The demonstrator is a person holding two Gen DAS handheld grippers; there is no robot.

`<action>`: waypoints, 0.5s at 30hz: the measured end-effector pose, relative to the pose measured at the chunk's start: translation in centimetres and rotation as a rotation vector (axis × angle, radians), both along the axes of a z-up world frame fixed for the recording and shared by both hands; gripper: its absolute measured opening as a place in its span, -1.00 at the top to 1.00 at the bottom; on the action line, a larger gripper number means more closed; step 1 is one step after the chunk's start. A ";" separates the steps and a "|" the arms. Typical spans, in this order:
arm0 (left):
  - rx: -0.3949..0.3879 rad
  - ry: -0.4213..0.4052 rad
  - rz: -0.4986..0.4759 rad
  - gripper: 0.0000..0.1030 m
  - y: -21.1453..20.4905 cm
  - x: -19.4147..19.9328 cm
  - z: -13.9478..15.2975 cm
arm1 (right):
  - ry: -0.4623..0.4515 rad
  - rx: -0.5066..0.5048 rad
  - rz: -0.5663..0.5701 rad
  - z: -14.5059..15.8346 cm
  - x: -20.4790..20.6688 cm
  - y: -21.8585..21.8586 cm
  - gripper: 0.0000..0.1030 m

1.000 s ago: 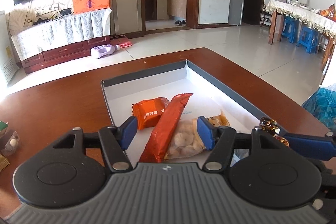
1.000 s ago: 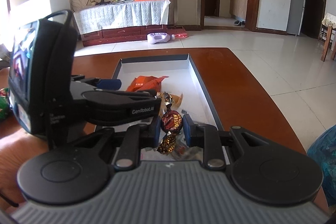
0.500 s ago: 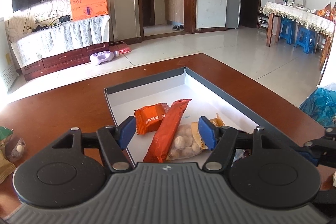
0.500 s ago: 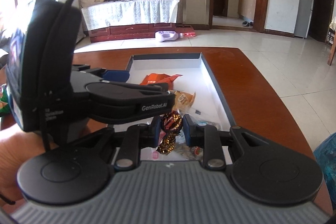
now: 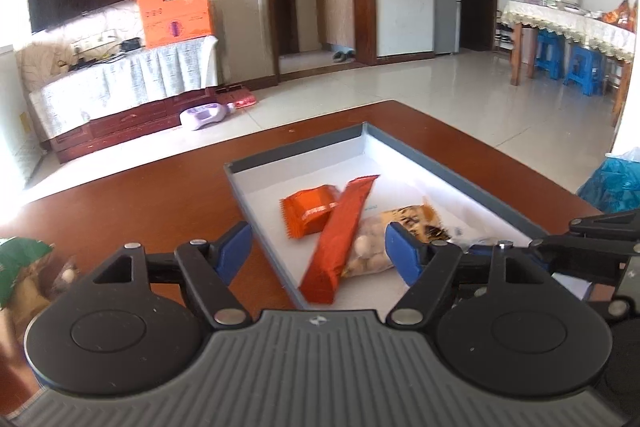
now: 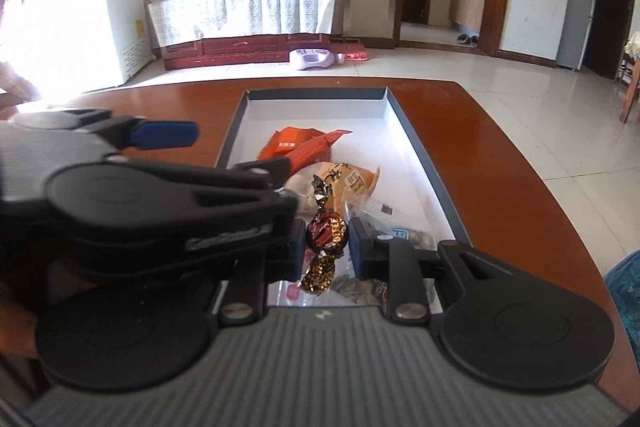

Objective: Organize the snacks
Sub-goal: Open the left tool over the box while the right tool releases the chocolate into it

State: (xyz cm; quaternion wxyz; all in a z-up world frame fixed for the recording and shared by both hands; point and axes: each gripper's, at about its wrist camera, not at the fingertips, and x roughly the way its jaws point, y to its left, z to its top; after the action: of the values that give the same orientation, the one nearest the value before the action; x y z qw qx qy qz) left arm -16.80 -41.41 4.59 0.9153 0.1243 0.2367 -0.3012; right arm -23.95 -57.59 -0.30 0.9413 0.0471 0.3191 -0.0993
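Observation:
A grey-rimmed white box [image 5: 472, 183] [image 6: 420, 151] lies on the brown table. In it are an orange packet [image 5: 310, 209], a long orange-red bar [image 5: 340, 239] [image 6: 316, 147] and a clear bag of pale round snacks [image 5: 366, 255]. My left gripper [image 5: 318, 253] hovers over the box's near-left edge; its jaws are opening with nothing pressed between them. My right gripper [image 6: 326, 247] is shut on a dark foil-wrapped candy [image 6: 327, 231], held above the near end of the box. The left gripper's body [image 6: 140, 203] fills the left of the right wrist view.
Loose snacks, one in a green wrapper [image 5: 24, 263], lie on the table at the far left. A blue plastic bag [image 5: 616, 183] sits off the table's right edge. Beyond the table are a tiled floor, a TV cabinet [image 6: 248, 23] and a dining table with blue stools [image 5: 576, 67].
The left gripper's jaws have spread wider and it has drawn back toward the left, over the box's edge. The right gripper, candy still in it, has edged over the box.

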 end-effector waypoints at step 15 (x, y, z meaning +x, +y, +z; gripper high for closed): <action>0.088 -0.053 0.065 -0.50 4.4 -2.9 0.0 | -0.017 -0.021 -0.049 -0.6 0.1 0.5 0.50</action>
State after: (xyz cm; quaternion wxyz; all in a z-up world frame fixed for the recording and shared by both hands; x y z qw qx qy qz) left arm -19.69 -37.01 4.62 0.9242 0.1648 0.2292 -0.2573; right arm -23.86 -57.09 -0.88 0.9417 0.0460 0.3089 -0.1253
